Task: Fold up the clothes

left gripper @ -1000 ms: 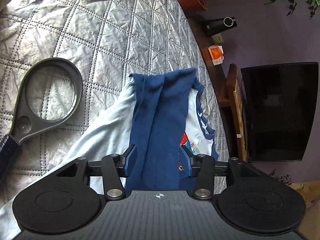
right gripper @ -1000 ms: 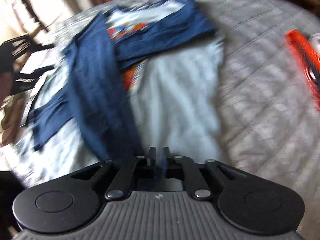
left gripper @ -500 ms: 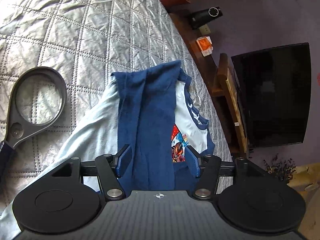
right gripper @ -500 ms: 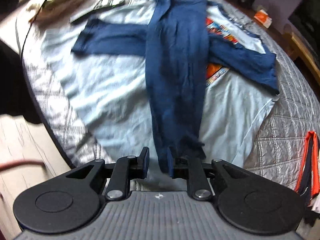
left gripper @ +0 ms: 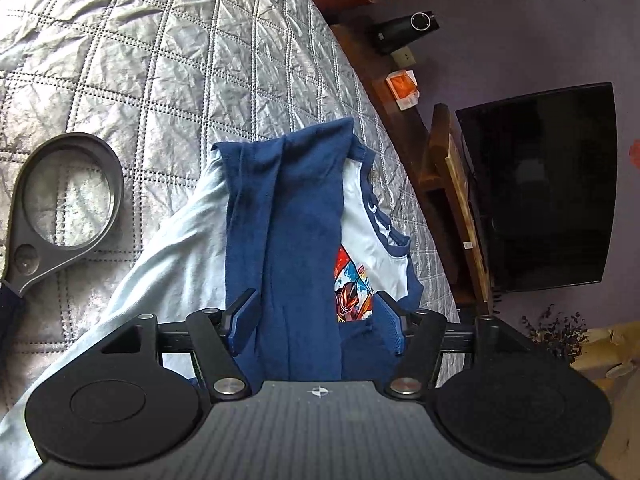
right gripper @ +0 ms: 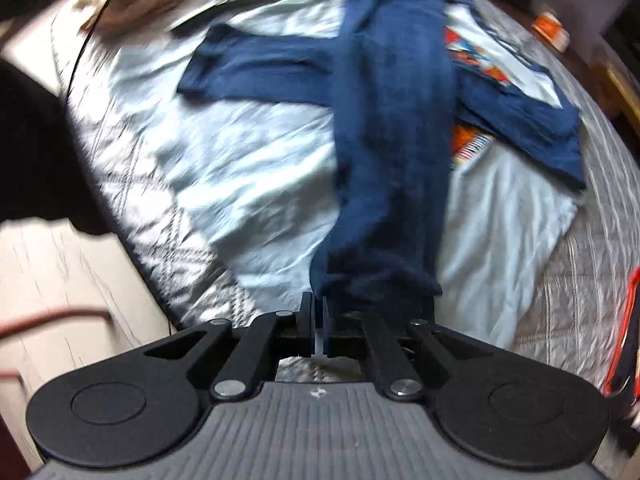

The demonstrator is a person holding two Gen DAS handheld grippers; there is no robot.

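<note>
Nearest in the right wrist view, the right gripper (right gripper: 319, 330) is seen with its jaws pressed together on the near end of a dark blue sleeve (right gripper: 394, 128), a thin edge of cloth being pinched between the pads. The sleeve is laid lengthwise up the middle of a light blue shirt (right gripper: 224, 168), which is spread flat on a quilted silver bedspread (right gripper: 592, 280); a second blue sleeve (right gripper: 260, 68) is laid crosswise beneath it, and part of a red and orange print (right gripper: 466, 46) is left uncovered. In the left wrist view, the left gripper (left gripper: 316, 322) is seen with its jaws apart and widening, the blue sleeve (left gripper: 292, 220) lying between the blue pads (left gripper: 243, 322) without being pressed. To the left of the shirt, a magnifying glass (left gripper: 66, 208) is laid on the bedspread. Farther off, a dark television (left gripper: 540, 188) is set against a purple wall (left gripper: 500, 32).
</note>
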